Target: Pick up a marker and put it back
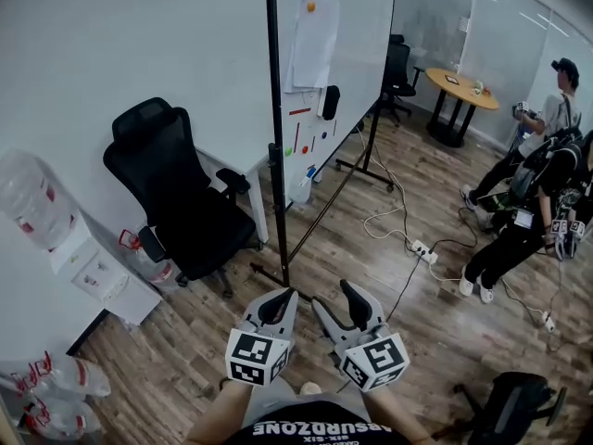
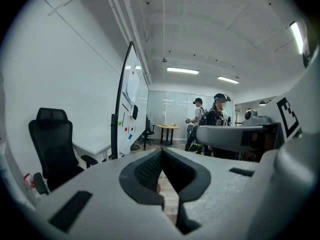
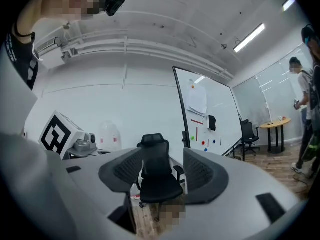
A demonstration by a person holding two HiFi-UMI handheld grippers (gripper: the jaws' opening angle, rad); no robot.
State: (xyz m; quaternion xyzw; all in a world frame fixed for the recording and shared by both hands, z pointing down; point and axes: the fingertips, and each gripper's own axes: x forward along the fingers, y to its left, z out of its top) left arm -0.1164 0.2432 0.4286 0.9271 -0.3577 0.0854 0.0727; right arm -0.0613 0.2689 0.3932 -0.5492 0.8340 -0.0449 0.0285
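A whiteboard [image 1: 329, 44] on a rolling stand stands ahead of me. On it are a red marker [image 1: 298, 111] lying level, a second red marker [image 1: 296, 138] upright below it, a black eraser [image 1: 328, 102], coloured magnets and a paper sheet. My left gripper [image 1: 285, 295] is low in the head view, shut with nothing between its tips. Beside it my right gripper [image 1: 334, 295] is open and empty. Both are well short of the board. The left gripper view shows the closed tips [image 2: 162, 150] and the board [image 2: 128, 115] edge-on. Through the right gripper [image 3: 161, 156] the red marker [image 3: 196, 122] shows.
A black office chair [image 1: 181, 193] stands left of the board, beside a water dispenser [image 1: 37, 207] and water bottles [image 1: 57, 378]. Cables and a power strip [image 1: 423, 249] lie on the wooden floor. People [image 1: 542, 188] are at the right, a round table [image 1: 461, 89] is behind, another chair [image 1: 511, 406] is near right.
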